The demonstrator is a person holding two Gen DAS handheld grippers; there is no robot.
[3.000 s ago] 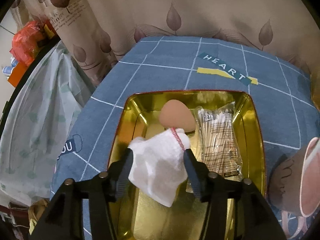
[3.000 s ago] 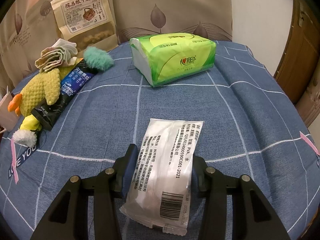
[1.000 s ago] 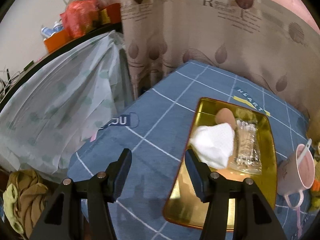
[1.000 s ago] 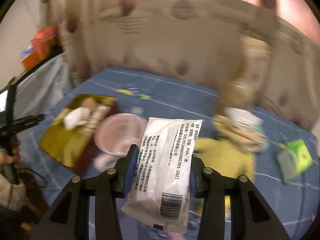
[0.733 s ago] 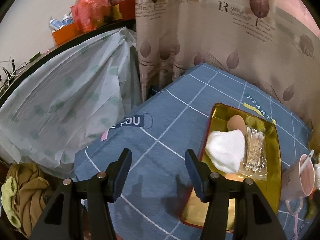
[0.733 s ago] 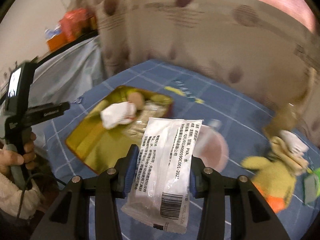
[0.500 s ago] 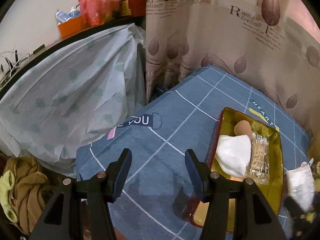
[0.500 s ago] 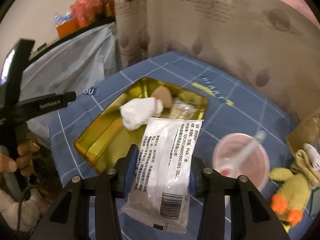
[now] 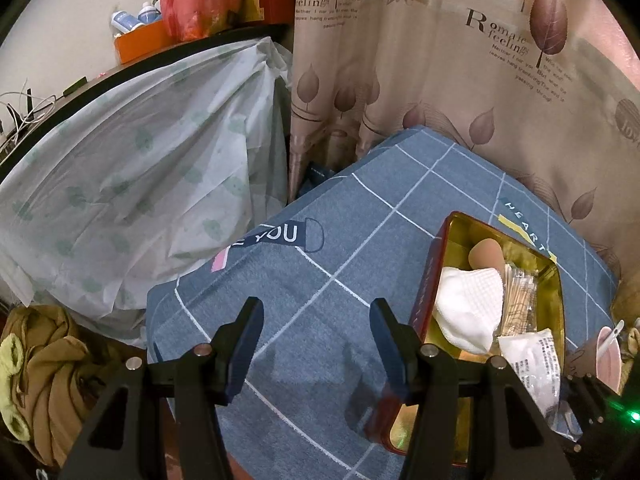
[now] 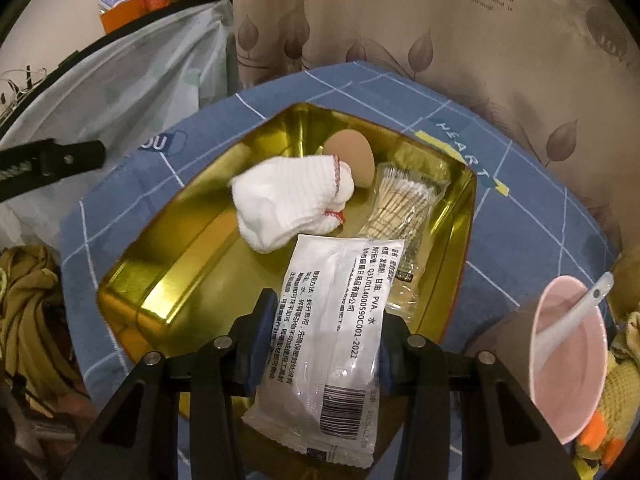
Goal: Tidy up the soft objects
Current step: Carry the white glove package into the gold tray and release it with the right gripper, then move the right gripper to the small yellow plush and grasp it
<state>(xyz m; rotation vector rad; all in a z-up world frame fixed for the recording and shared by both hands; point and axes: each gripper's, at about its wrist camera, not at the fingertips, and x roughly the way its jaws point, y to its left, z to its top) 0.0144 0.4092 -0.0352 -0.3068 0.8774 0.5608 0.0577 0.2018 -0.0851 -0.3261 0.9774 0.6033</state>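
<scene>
Gold tin point(image 10: 168, 280), white glove point(image 10: 288, 204), pink cup point(image 10: 568, 364), blue white-gridded cloth point(image 9: 320, 280), leaf-print beige curtain point(image 9: 440, 80)

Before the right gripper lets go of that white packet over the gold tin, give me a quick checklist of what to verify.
1. Grip: right gripper fingers pressed on the white packet: ok.
2. Position: packet hangs over the gold tin, its barcode end past the near rim: not ok.
3. Landing room: bare tin floor on the near side of the white glove: ok.
4. Other contents: sponge and cotton swab pack at the far end, out of the way: ok.
5. Left gripper open, over the cloth beside the tin: ok.
6. Pink cup close by: cannot tell if clear.
</scene>
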